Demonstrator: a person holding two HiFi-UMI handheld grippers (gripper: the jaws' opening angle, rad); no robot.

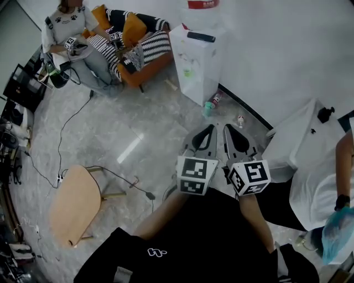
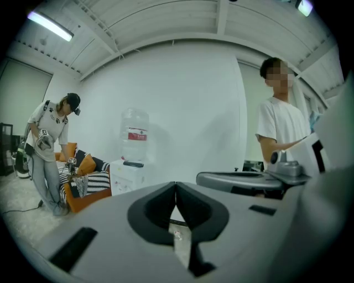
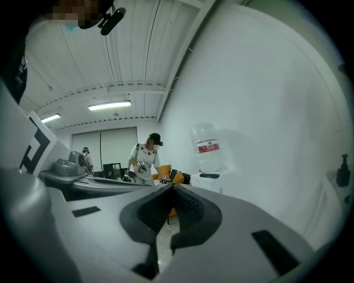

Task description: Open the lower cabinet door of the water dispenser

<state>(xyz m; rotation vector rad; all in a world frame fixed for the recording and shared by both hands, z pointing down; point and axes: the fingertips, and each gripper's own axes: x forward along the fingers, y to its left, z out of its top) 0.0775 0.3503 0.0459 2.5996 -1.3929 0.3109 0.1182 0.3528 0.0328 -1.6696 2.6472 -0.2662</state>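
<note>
At the head view's upper centre stands the water dispenser point(image 1: 194, 63), whose lower door point(image 1: 194, 88), probably a light, stiff hinged panel, wants pulling at its free edge; the left gripper point(image 1: 211, 128) and right gripper point(image 1: 226, 128), mid-frame and well apart from it, have empty jaws closed together.

White water dispenser point(image 1: 194, 63), upright against wall point(image 1: 276, 50), bottle point(image 1: 200, 15) on top, lower door point(image 1: 187, 83) shut.

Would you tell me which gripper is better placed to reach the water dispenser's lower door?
Left, by a little. Both are shut, side by side, well short of the water dispenser. The left gripper lies slightly nearer the side its front faces than the right gripper.
</note>
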